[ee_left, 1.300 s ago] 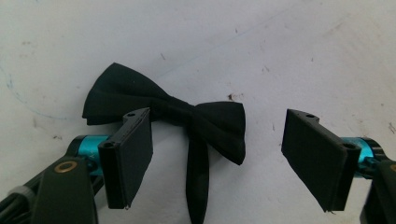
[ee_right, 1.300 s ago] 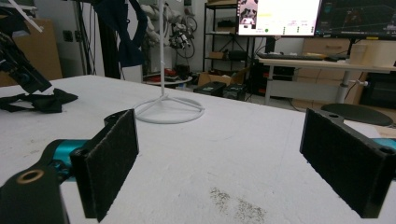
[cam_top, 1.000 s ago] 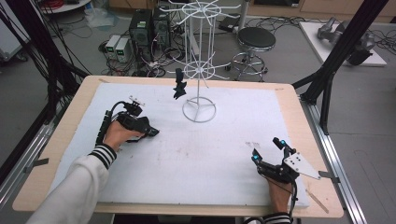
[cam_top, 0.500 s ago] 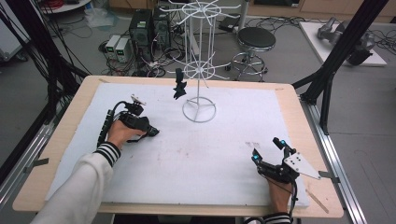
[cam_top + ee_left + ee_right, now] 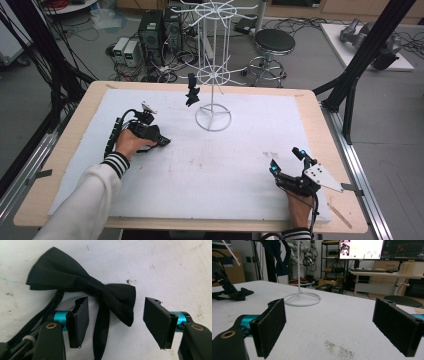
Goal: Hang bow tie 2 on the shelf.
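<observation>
A black bow tie [image 5: 95, 287] lies flat on the white board with its strap trailing toward me. My left gripper [image 5: 116, 302] points down over it, and its jaws have just been closing. The tie's right wing and strap lie between the pads, which do not press on them. In the high view this gripper [image 5: 159, 140] sits left of the white wire rack [image 5: 214, 75]. A second black bow tie [image 5: 192, 91] hangs from the rack. My right gripper [image 5: 286, 161] rests open near the front right, its jaws [image 5: 329, 307] wide apart with nothing between them.
The rack's ring base [image 5: 302, 298] stands on the white board [image 5: 225, 170], which covers a wooden table [image 5: 320, 115]. A stool [image 5: 274, 42], computer boxes [image 5: 155, 30] and cables lie on the floor behind. Black frame posts [image 5: 367, 55] flank the table.
</observation>
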A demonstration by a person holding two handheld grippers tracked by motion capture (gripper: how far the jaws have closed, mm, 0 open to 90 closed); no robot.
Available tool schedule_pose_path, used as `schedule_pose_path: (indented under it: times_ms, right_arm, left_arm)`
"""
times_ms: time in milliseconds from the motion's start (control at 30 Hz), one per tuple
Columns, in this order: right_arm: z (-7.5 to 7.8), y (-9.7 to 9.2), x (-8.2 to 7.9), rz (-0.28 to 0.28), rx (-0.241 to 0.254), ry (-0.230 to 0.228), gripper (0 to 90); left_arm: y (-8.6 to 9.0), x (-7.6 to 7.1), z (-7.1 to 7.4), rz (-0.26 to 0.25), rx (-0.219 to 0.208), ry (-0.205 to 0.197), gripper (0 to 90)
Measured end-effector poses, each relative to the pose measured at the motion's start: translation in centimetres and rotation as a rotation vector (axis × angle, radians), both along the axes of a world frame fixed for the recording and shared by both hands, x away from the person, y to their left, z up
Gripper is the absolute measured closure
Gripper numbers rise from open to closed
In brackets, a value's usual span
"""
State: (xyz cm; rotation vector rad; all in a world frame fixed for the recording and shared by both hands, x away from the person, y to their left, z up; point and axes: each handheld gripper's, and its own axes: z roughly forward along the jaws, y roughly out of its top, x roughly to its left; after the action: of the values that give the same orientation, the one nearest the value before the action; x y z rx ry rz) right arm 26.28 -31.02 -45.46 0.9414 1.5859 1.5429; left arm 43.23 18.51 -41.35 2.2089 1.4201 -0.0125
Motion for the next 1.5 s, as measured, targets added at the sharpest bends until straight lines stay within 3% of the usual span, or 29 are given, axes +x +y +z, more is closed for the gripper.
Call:
schedule_pose_path:
  times_ms: [267,567,667,767,833,1133,1500]
  right_arm:
    - [0.0,0.0,0.0,0.0,0.0,0.0,11.0]
    - [0.0,0.0,0.0,0.0,0.001,0.0,11.0]
    - [0.0,0.0,0.0,0.0,0.0,0.0,11.0]
    - [0.0,0.0,0.0,0.002,0.001,-0.002,11.0]
    - [0.0,0.0,0.0,0.001,0.001,-0.002,11.0]
    - [0.0,0.0,0.0,0.002,0.0,-0.002,11.0]
    - [0.0,0.0,0.0,0.001,0.0,-0.002,11.0]
  left_arm:
    - [0.1,0.6,0.1,0.017,0.003,0.027,44.0]
    - [-0.4,1.2,0.1,0.024,0.044,0.066,48.7]
    - [-0.4,1.3,0.2,0.019,0.075,0.059,56.8]
    - [-0.3,1.2,0.2,0.01,0.069,0.06,66.2]
    - [-0.3,1.3,0.2,-0.008,0.078,0.064,67.4]
    - [-0.6,1.0,0.4,-0.039,0.075,0.04,81.5]
    - [-0.4,0.6,1.0,-0.072,0.061,-0.026,83.0]
